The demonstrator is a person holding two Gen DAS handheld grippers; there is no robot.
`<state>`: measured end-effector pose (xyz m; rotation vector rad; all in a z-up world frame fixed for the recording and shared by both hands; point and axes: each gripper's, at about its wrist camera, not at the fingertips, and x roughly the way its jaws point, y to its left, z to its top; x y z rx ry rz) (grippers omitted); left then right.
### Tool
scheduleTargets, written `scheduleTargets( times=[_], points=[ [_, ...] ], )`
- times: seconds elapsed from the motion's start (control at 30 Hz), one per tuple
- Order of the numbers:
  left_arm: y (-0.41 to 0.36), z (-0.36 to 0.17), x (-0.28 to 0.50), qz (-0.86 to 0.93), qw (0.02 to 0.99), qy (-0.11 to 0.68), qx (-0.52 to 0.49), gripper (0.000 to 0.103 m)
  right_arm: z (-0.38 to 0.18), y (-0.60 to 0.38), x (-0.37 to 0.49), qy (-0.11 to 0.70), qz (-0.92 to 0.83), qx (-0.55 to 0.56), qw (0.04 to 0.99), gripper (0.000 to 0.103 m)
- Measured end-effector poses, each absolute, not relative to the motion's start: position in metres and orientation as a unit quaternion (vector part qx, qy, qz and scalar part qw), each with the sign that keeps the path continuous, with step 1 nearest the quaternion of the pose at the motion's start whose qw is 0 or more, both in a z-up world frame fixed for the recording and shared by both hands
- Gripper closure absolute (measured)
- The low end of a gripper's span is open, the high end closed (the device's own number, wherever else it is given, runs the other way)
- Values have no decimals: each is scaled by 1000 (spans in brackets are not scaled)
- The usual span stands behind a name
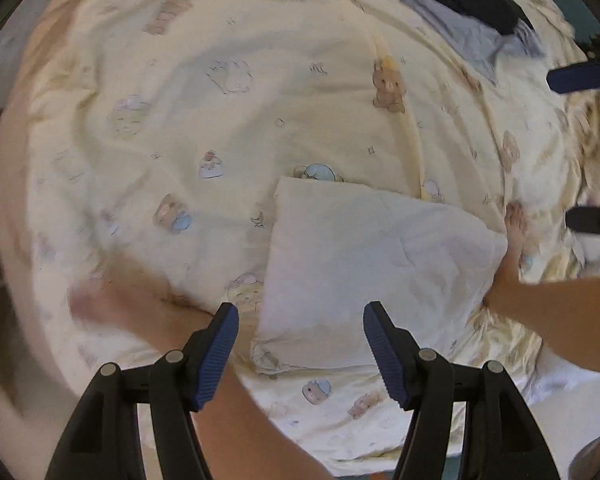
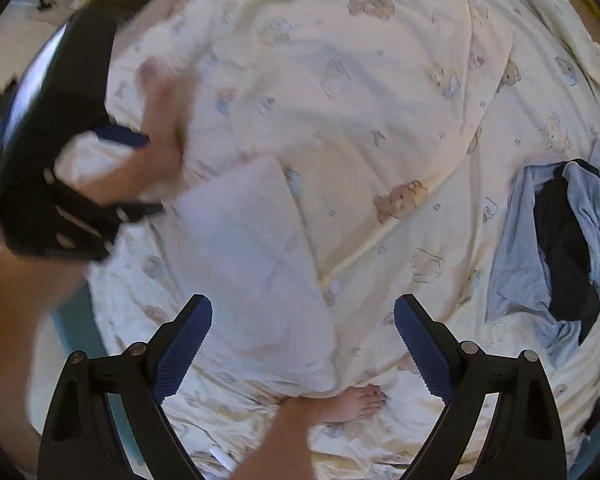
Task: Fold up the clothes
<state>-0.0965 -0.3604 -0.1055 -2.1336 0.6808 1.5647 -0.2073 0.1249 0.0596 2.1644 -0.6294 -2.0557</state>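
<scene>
A folded white cloth (image 1: 372, 264) (image 2: 252, 256) lies flat on the cream bedspread (image 1: 220, 100) (image 2: 360, 80). My left gripper (image 1: 302, 354) hovers above the cloth's near edge, open and holding nothing. My right gripper (image 2: 304, 350) hangs over the cloth's other end, likewise open and empty. Each gripper shows in the other's view: the right one (image 1: 560, 148) at the right edge, the left one (image 2: 152, 174) at the left, blurred. A crumpled pile of blue-grey and black clothes (image 1: 468, 8) (image 2: 560, 248) sits farther off on the bed.
The person stands on the bed: a bare foot (image 1: 514, 224) (image 2: 356, 400) touches the cloth's edge, and a second, blurred leg (image 1: 160, 320) (image 2: 160, 120) is on its other side. The bedspread is wrinkled with cartoon animal prints. Teal floor (image 2: 80, 328) shows beyond the bed edge.
</scene>
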Motion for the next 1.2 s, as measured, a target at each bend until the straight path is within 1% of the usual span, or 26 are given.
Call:
scheduleTargets(
  times=[0.03, 0.17, 0.33, 0.4, 0.5, 0.57, 0.67, 0.77, 0.9, 1.13, 1.2],
  points=[
    [-357, -99, -91, 572, 194, 238, -761, 37, 66, 125, -205, -206, -679, 703, 46, 8],
    [-355, -80, -54, 590, 153, 171, -774, 37, 76, 121, -185, -200, -689, 694, 54, 8],
    [-367, -82, 8, 600, 119, 92, -786, 37, 78, 111, -154, -183, -700, 687, 71, 8],
    [-379, -89, 39, 609, 95, 45, -786, 37, 79, 107, -141, -176, -704, 683, 77, 8],
    [-403, -101, 95, 627, 69, -55, -774, 37, 80, 101, -122, -165, -711, 678, 87, 8],
    [-418, -109, 139, 654, 56, -126, -744, 37, 77, 101, -108, -153, -708, 684, 85, 8],
    [-437, -119, 192, 668, 16, -188, -720, 37, 72, 100, -89, -117, -697, 704, 71, 8],
    [-456, -112, 243, 679, -36, -249, -690, 37, 77, 86, -78, -79, -686, 719, 79, 8],
    [-467, -95, 293, 678, -74, -295, -669, 37, 86, 66, -68, -36, -673, 732, 97, 8],
    [-454, -73, 317, 702, -78, -341, -620, 37, 98, 47, -76, -48, -691, 708, 136, 8],
    [-442, -63, 325, 726, -74, -337, -595, 37, 101, 47, -77, -67, -700, 695, 150, 8]
  ],
)
